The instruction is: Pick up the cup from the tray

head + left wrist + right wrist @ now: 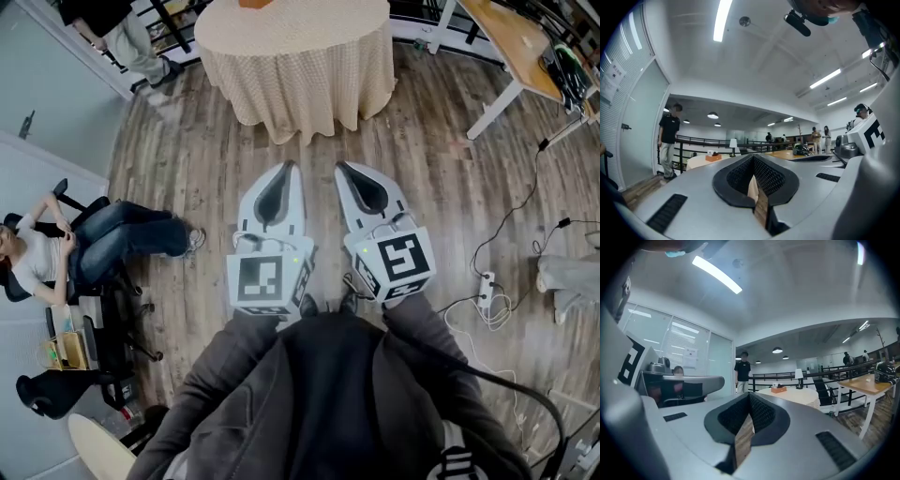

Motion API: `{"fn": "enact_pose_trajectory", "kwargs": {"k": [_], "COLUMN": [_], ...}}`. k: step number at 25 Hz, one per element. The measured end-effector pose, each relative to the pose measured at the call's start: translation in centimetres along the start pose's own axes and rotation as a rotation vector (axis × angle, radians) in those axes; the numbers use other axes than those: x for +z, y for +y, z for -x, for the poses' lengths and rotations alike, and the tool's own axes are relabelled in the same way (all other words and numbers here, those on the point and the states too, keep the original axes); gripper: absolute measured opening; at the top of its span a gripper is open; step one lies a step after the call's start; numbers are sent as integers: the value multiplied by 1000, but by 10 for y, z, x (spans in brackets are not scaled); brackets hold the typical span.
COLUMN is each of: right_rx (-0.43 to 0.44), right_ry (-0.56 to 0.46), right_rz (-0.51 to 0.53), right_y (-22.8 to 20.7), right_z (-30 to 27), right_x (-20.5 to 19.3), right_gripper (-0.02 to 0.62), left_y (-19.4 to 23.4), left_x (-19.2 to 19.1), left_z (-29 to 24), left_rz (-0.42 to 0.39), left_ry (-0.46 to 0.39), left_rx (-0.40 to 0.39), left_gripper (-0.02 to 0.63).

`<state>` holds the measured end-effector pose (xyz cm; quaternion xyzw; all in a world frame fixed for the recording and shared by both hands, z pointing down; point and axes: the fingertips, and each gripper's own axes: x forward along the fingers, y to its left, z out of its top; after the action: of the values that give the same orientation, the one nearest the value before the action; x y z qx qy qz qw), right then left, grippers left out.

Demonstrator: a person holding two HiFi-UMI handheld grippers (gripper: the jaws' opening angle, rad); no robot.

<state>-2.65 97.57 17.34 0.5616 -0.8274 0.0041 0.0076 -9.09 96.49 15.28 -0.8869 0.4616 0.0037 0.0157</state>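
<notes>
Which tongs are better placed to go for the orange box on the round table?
Left, marginally. The left tongs and right tongs are both shut, empty, side by side, well short of the round table. The orange box sits left of both, closer to the left's line.

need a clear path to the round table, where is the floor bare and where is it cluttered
Bare floor lies between the round table and the seated person. Crowded at right: cables, power strip, desk leg.
</notes>
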Motion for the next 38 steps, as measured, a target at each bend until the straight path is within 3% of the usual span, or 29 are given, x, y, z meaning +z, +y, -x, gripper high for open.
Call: {"fn": "enact_pose_trajectory", "kwargs": {"k": [10,16,21,29,38], "right_rx": [65,103,126,125,114], "right_ry": [35,67,59,83,58], "right_rz": [-66,-86,-86,-84,-57], "right_y": [-31,-44,-55,-74,-91], "right_z": [23,2,-47,-173,-285], "right_x": [-22,-38,-44,-45,-16], "right_gripper": [6,6,6,6,7], "left_y": [-44,-37,2,98,178], "left_x": [-25,-42,-53,-58,-39], "left_z": [-14,-36,-73,-162,-237], "left_rz": [28,40,35,63,77], "left_ry": [53,91,88,89,40], "left_rx": [10,30,59,63,41], "left_gripper": [8,8,8,7,8]}}
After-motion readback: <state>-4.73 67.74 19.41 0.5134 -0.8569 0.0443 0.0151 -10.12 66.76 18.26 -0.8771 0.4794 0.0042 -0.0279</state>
